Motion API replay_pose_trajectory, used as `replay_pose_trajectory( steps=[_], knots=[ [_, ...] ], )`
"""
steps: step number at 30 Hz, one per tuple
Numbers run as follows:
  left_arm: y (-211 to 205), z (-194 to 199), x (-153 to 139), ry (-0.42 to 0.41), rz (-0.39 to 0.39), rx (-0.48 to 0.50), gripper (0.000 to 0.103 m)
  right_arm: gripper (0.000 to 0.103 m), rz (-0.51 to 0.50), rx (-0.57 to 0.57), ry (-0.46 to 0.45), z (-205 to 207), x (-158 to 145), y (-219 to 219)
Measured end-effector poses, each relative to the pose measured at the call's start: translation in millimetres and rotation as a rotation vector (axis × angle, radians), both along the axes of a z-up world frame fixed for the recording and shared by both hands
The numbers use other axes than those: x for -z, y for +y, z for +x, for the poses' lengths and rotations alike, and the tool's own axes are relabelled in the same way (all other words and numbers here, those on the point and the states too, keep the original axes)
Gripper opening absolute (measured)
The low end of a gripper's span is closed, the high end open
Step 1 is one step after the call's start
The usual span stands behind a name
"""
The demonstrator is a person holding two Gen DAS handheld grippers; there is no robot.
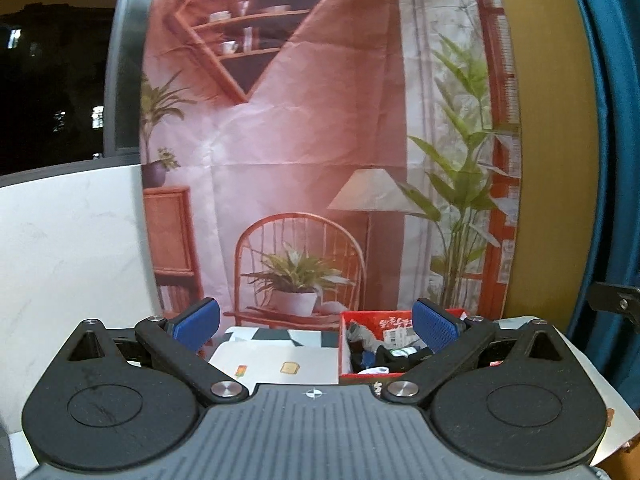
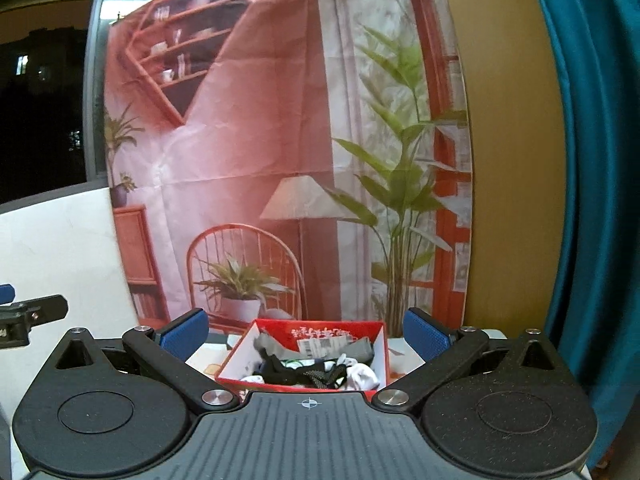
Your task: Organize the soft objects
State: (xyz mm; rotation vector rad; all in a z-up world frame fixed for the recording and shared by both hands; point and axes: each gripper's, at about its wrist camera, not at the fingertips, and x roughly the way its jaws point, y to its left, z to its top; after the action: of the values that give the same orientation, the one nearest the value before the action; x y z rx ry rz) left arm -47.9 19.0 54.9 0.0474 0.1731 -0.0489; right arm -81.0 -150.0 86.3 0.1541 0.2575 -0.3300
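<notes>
Facing red box point(image 2: 312, 360), claws point(image 2: 306, 336) agape

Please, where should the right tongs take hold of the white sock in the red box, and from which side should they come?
Probably from above: the red box has walls all round and an open top. Grip the white sock on its bunched top, which lies exposed near the right wall, clear of the black sock. The right tongs are open and empty.

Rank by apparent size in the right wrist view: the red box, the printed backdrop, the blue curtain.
1. Printed backdrop, the largest.
2. Blue curtain, a tall strip cut off by the frame edge.
3. Red box, clearly the smallest, though nearest the camera.
</notes>
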Motion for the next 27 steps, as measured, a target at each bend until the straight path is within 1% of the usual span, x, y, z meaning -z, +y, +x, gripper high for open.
replay_pose_trajectory(
  steps=[3,6,17,27],
  knots=[
    [3,-3,2,-0.002,-0.012,-0.008,0.103,0.103,-0.019,0.01,0.024,-5,6,6],
    [0,-1,3,-0.004,-0.001,-0.011,0.103,0.103,-0.024,0.022,0.04,-7,10,7],
    [4,2,7,0.014,0.011,0.01,0.103,0.103,-0.002,0.059,0.051,-9,18,-2],
    [7,5,11,0.025,0.014,0.021,0.103,0.103,-0.015,0.072,0.064,-8,20,0]
  ],
)
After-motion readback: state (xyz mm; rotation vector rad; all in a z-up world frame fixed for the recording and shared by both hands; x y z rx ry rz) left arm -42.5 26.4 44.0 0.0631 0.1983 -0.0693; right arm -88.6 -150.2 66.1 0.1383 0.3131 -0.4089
